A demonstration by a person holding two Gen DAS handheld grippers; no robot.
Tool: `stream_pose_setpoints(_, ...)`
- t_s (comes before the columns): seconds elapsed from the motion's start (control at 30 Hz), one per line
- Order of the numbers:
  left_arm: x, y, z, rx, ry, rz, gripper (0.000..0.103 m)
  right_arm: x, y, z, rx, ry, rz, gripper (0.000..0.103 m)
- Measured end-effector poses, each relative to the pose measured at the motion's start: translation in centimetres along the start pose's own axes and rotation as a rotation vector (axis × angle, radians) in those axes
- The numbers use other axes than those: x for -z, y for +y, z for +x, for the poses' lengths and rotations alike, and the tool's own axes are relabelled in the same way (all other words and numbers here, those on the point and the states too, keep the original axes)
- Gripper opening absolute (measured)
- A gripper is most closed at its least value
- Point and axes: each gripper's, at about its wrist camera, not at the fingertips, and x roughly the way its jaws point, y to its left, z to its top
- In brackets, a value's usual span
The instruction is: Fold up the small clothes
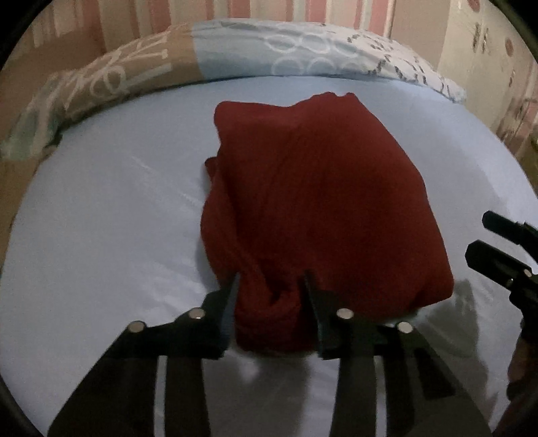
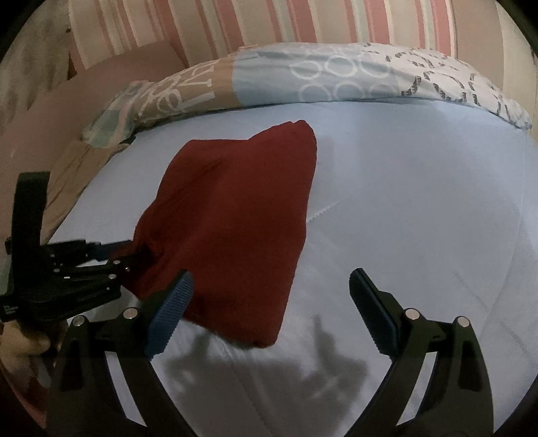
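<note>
A dark red garment (image 1: 319,188) lies folded into a rough rectangle on the light blue bed sheet (image 1: 107,218). My left gripper (image 1: 270,285) is shut on a bunched near corner of the garment. In the right wrist view the red garment (image 2: 232,235) lies left of centre, and the left gripper (image 2: 134,255) holds its left near corner. My right gripper (image 2: 269,285) is open and empty above the sheet (image 2: 420,201), its left finger (image 2: 171,309) over the garment's near edge. The right gripper also shows at the right edge of the left wrist view (image 1: 497,242).
A patterned blue, beige and white duvet (image 1: 235,47) is bunched along the far edge of the bed. Striped pink curtains (image 2: 269,23) hang behind it. The sheet right of the garment is bare.
</note>
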Motion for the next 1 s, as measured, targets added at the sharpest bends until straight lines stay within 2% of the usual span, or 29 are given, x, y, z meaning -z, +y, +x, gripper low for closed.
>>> stream_pose_setpoints(0.07, 0.1, 0.6, -0.3, 0.011, -0.001, -0.027, 0.027, 0.0, -0.2, -0.1, 0.001, -0.006, 0.001, 0.094)
stream_pose_setpoints(0.13, 0.2, 1.5, -0.7, 0.030, -0.004, -0.068, 0.026, -0.1, -0.2, 0.0, -0.003, -0.006, 0.007, 0.094)
stream_pose_setpoints(0.3, 1.5, 3.9, -0.9, 0.053, 0.004, -0.169, 0.025, 0.1, 0.1, 0.3, -0.018, -0.005, 0.007, 0.094)
stream_pose_setpoints(0.43, 2.8, 4.3, -0.5, 0.053, -0.003, -0.202, 0.026, 0.6, 0.3, 1.1, -0.015, 0.027, -0.001, 0.093)
stream_pose_setpoints(0.57, 4.1, 5.4, -0.6, 0.081, -0.038, -0.280, 0.036, 1.4, 0.0, 1.4, -0.012, 0.045, -0.007, 0.093)
stream_pose_setpoints(0.6, 4.3, 5.5, -0.6, 0.078, -0.044, -0.287, 0.040, 1.5, -0.1, 1.4, -0.012, 0.045, -0.007, 0.093)
stream_pose_setpoints(0.67, 4.3, 5.4, -1.0, 0.084, -0.058, -0.279, 0.041, 1.5, -0.3, 1.3, -0.018, 0.039, -0.009, 0.093)
stream_pose_setpoints(0.7, 4.1, 5.3, -1.5, 0.080, -0.063, -0.273, 0.044, 1.5, -0.2, 1.2, -0.017, 0.031, -0.009, 0.093)
stream_pose_setpoints(0.77, 3.6, 5.1, -2.5, 0.049, -0.087, -0.255, 0.058, 1.2, -0.1, 0.8, -0.018, 0.006, -0.018, 0.093)
stream_pose_setpoints(0.83, 2.7, 4.4, -4.2, 0.013, -0.139, -0.210, 0.061, 0.6, 0.4, 0.7, 0.017, -0.018, -0.044, 0.093)
stream_pose_setpoints(0.9, 1.5, 3.4, -4.8, -0.040, -0.156, -0.159, 0.081, -0.1, 0.9, 1.1, 0.047, -0.016, -0.062, 0.093)
stream_pose_setpoints(1.0, 0.1, 2.3, -3.2, -0.089, -0.111, -0.097, 0.081, -1.7, 1.6, 2.3, 0.077, -0.034, -0.088, 0.093)
